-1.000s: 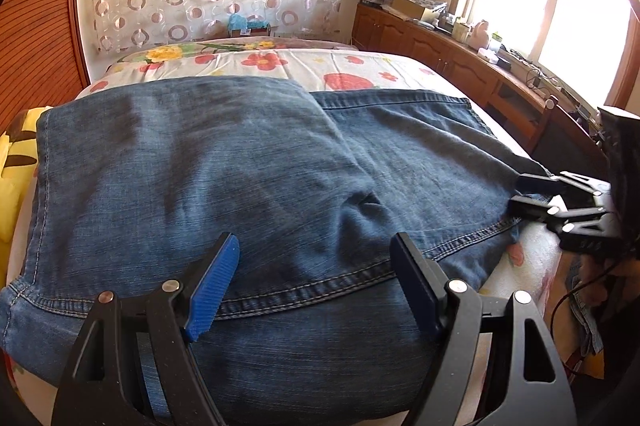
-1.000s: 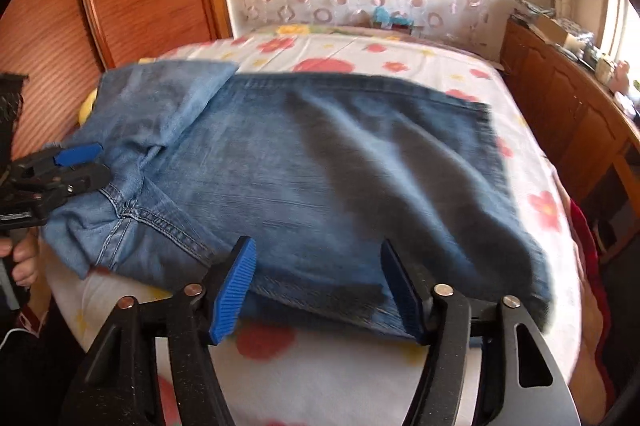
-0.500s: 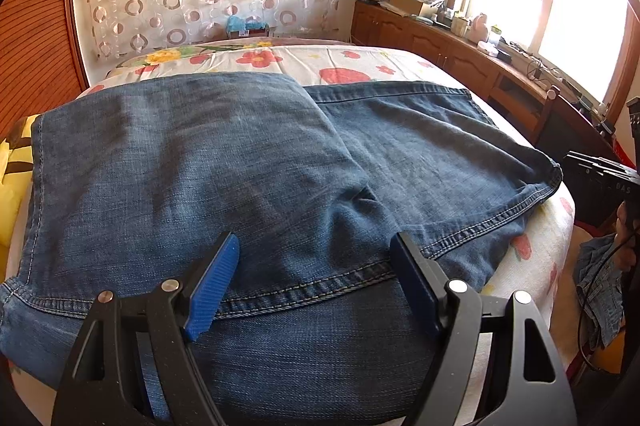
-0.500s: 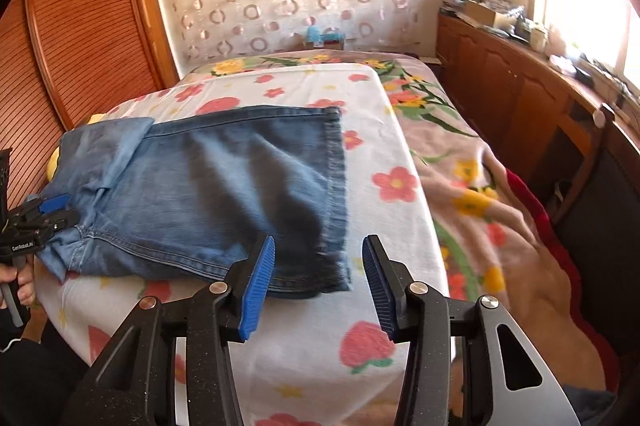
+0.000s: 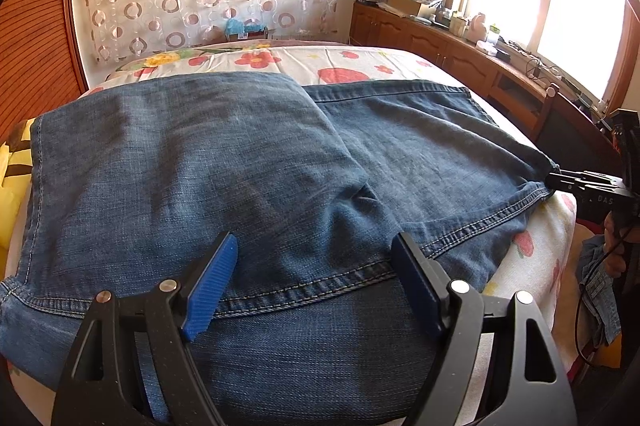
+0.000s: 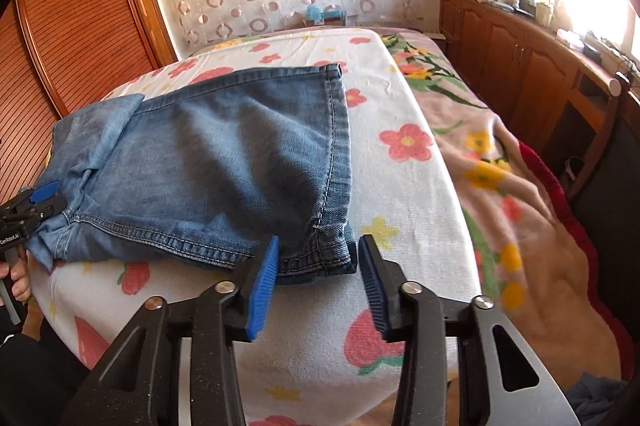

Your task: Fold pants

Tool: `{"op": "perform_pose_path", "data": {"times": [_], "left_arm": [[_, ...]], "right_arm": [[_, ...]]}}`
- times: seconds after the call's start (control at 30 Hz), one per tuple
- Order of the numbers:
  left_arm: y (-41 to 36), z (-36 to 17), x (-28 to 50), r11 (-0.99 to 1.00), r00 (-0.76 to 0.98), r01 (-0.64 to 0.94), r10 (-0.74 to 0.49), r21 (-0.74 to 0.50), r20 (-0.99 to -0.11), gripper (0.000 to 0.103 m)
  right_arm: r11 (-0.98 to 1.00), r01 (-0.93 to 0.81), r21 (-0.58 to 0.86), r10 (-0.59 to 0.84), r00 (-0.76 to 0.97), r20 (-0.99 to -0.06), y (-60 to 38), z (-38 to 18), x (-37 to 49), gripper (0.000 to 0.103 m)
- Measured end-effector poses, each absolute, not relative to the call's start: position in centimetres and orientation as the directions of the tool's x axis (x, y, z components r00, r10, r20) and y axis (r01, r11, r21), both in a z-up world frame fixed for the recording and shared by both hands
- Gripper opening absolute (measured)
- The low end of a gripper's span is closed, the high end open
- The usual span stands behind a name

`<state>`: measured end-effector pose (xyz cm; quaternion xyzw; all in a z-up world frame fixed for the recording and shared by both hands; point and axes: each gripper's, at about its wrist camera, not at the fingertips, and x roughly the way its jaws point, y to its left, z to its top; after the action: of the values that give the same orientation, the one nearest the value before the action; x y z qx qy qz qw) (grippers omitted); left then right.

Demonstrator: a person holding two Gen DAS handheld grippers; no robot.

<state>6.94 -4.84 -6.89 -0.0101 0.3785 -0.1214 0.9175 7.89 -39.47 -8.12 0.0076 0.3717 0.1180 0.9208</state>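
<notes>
Blue jeans [image 5: 240, 165] lie folded on the flower-print bed sheet [image 6: 400, 185], one layer laid over the other. My left gripper [image 5: 314, 242] stands open over the stitched near seam, its blue pads wide apart with flat denim between them. In the right wrist view it sits at the bunched left end of the jeans [image 6: 224, 161], marked as left gripper [image 6: 48, 197]. My right gripper [image 6: 320, 242] straddles the near hem corner; its jaws are closing, with the corner between pads that do not press on it. From the left wrist view the right gripper [image 5: 560, 181] reaches that corner.
A pink flowered blanket [image 6: 520, 205] drapes over the bed's right side. Wooden cabinets [image 6: 520, 65] with clutter run under the window, with a chair [image 6: 612, 129] in front. A slatted wooden wardrobe [image 6: 80, 45] stands left. A yellow pillow [image 5: 8, 185] lies beside the jeans.
My right gripper slid right along the near edge of the jeans to the hem corner, and its jaws narrowed. The left gripper stayed where it was.
</notes>
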Motion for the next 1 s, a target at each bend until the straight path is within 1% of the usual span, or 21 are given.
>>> {"op": "perform_pose_path", "data": {"times": [0.07, 0.1, 0.17, 0.27, 0.47, 0.6, 0.73, 1.0], "left_arm": [[-4.8, -6.9, 7.0, 0.970, 0.684, 0.216, -0.232, -0.112, -0.692, 0.080], [-4.9, -6.9, 6.9, 0.970, 0.684, 0.215, -0.233, -0.113, -0.691, 0.080], [-4.9, -6.9, 7.0, 0.970, 0.684, 0.215, -0.233, -0.115, -0.691, 0.080], [-4.8, -6.8, 6.9, 0.970, 0.684, 0.215, -0.233, -0.114, -0.691, 0.080], [-4.5, -6.2, 6.8, 0.971, 0.685, 0.204, -0.233, -0.126, -0.690, 0.080], [-4.3, -5.4, 6.6, 0.975, 0.706, 0.195, -0.216, -0.108, -0.675, 0.080], [-3.3, -4.6, 6.0, 0.976, 0.724, 0.185, -0.215, -0.116, -0.655, 0.080], [-0.7, -3.4, 5.0, 0.982, 0.761, 0.145, -0.190, -0.123, -0.621, 0.080]], "right_arm": [[0.971, -0.216, 0.107, 0.229, 0.690, -0.687, -39.4, -8.4, 8.0, 0.028], [0.970, -0.218, 0.104, 0.229, 0.693, -0.683, -39.3, -8.4, 8.0, 0.027], [0.967, -0.227, 0.120, 0.246, 0.689, -0.682, -39.2, -8.5, 8.0, 0.021], [0.964, -0.235, 0.121, 0.253, 0.688, -0.680, -38.9, -8.6, 8.1, 0.019], [0.950, -0.266, 0.165, 0.308, 0.702, -0.642, -38.2, -7.7, 7.6, 0.018], [0.938, -0.310, 0.157, 0.340, 0.721, -0.604, -36.9, -5.9, 7.2, 0.018], [0.913, -0.380, 0.152, 0.396, 0.729, -0.558, -34.6, -3.8, 7.0, 0.018], [0.835, -0.542, 0.093, 0.514, 0.710, -0.482, -28.0, 0.1, 7.0, 0.018]]}}
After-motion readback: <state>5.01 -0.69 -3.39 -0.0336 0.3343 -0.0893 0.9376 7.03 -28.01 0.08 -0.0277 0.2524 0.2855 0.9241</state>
